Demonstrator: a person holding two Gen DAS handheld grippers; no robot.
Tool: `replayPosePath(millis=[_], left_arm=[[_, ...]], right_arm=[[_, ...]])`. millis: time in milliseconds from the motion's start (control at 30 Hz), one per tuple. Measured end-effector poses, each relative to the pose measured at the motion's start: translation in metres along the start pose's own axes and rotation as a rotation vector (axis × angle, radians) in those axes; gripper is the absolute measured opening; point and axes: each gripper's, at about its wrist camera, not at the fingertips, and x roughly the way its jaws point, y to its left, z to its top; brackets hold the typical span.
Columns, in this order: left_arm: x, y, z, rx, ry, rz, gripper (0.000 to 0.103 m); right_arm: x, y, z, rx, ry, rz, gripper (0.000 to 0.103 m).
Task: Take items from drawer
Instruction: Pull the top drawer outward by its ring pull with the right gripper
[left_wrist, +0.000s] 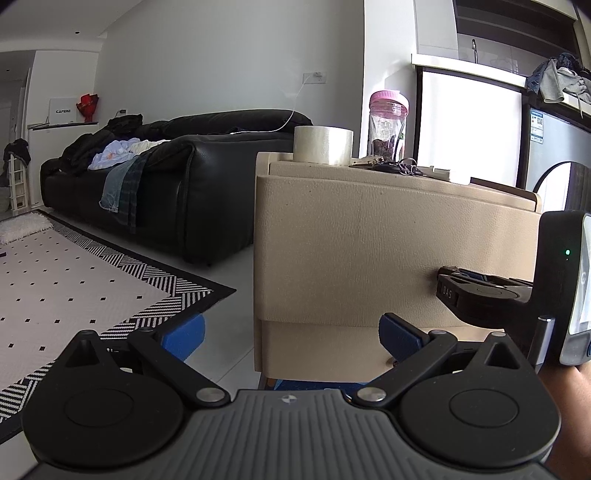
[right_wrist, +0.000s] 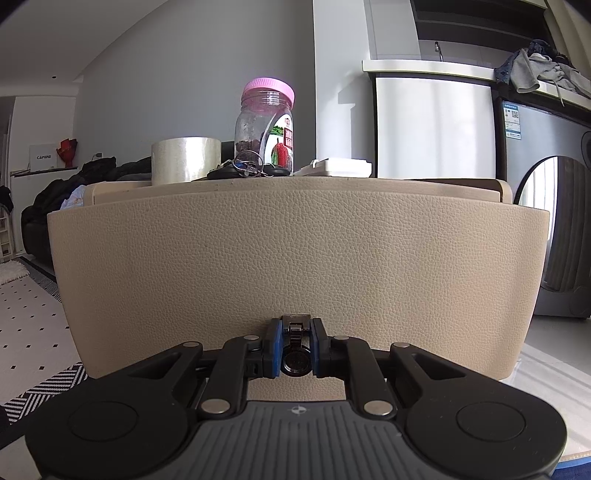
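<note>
At the drawer (right_wrist: 295, 258) front, right gripper (right_wrist: 295, 349) clamps its outward-pointing handle (right_wrist: 295, 332); left gripper (left_wrist: 291, 338) wide.

the right hand-held gripper (right_wrist: 295, 349) is closed on the dark metal pull handle (right_wrist: 296, 334) at the lower centre of the beige leather-textured drawer front (right_wrist: 295, 251); both blue pads (right_wrist: 272, 349) press the handle's sides. on the nightstand top (right_wrist: 122, 187) stand a roll of clear tape (right_wrist: 185, 160), a bunch of keys (right_wrist: 245, 169), a pink-lidded jar (right_wrist: 266, 125) and a white box (right_wrist: 338, 167). a patterned rug (right_wrist: 26, 325) lies at left.
</note>
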Motion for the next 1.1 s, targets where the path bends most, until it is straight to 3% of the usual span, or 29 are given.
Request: replayPosePath(millis=[1100], left_arm=[[-0.010, 0.003, -0.006, 0.004, 0.010, -0.003, 0.103]], right_arm=[[-0.057, 0.002, -0.013, 0.023, 0.022, 0.004, 0.016]])
